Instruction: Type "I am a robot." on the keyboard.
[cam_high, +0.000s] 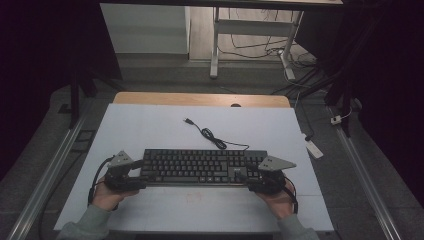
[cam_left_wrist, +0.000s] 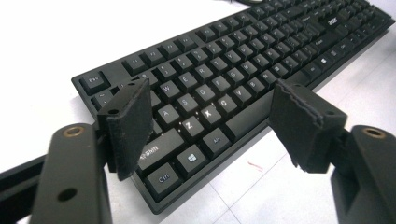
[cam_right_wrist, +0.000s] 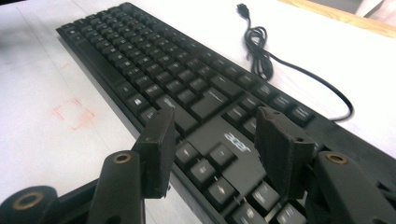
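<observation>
- Two hand-held grippers sit at the two ends of a long black plastic computer keyboard (cam_high: 202, 166), which lies flat across the middle of the white worktop (cam_high: 150, 130), its long side running left to right.
- Left hand-held gripper (cam_high: 131, 172), in the person's left hand (cam_high: 106, 195), is at the keyboard's left end. In the left gripper view its jaws stand wide apart and released, gripping nothing; one pad (cam_left_wrist: 128, 123) hovers over the Shift and Caps Lock corner, the other sits over the front edge near the space bar.
- Right hand-held gripper (cam_high: 248, 176), in the right hand (cam_high: 277, 200), is at the right end. Its jaws are also parted and released, straddling the arrow-key block beside the printed logo; whether the pads touch the keys cannot be told.
- A thin black cable (cam_high: 210, 134) runs from the keyboard's back edge, bunched in a small coil, and ends in a plug (cam_right_wrist: 243, 8) lying on the worktop behind it.
</observation>
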